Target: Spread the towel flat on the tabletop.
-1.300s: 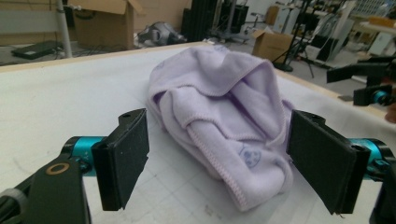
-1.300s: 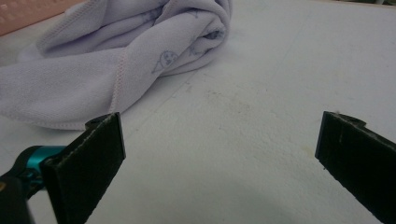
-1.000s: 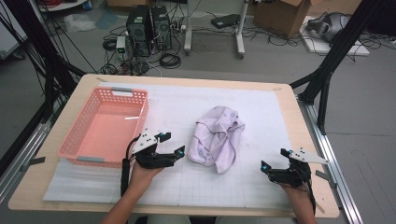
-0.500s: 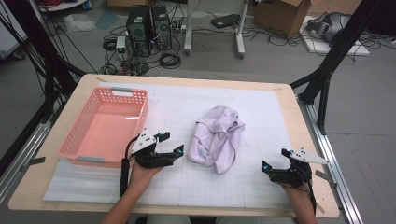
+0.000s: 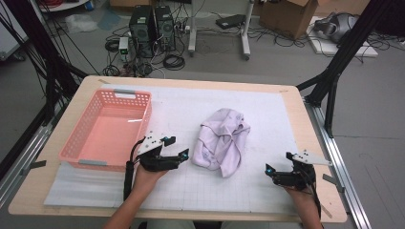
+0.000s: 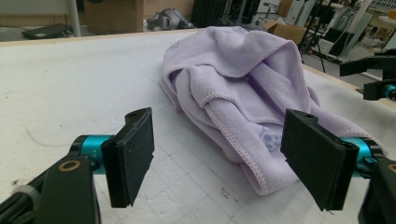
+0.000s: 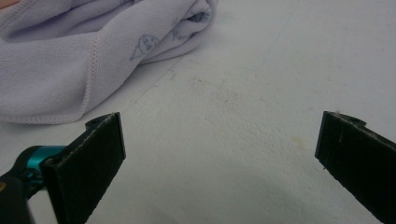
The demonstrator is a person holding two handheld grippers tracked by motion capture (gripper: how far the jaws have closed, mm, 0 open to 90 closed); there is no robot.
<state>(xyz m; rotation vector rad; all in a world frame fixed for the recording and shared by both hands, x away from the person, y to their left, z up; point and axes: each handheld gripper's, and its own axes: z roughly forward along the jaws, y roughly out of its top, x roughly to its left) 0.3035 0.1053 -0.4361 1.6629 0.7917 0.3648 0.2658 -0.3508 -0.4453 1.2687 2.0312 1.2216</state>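
Observation:
A crumpled lilac towel (image 5: pixel 222 140) lies on the white grid mat (image 5: pixel 272 114) near the table's middle. My left gripper (image 5: pixel 177 147) rests just left of it, pointing at the towel. In the left gripper view its jaws stand wide and have just been closing a little. The towel (image 6: pixel 243 93) lies just ahead, its near hem reaching in by the right pad (image 6: pixel 317 158), with no pad pressing on it. My right gripper (image 5: pixel 278 162) sits near the front right of the mat, open. In the right gripper view the towel (image 7: pixel 70 56) lies ahead to the left, with bare mat between the pads.
A pink plastic basket (image 5: pixel 143 125) stands at the left of the table, nothing in it, close behind my left hand. The wooden table edge (image 5: pixel 310 129) runs along the right. Computers, cables and boxes sit on the floor beyond the table.
Nothing has visibly moved; both hands and the towel sit where they were.

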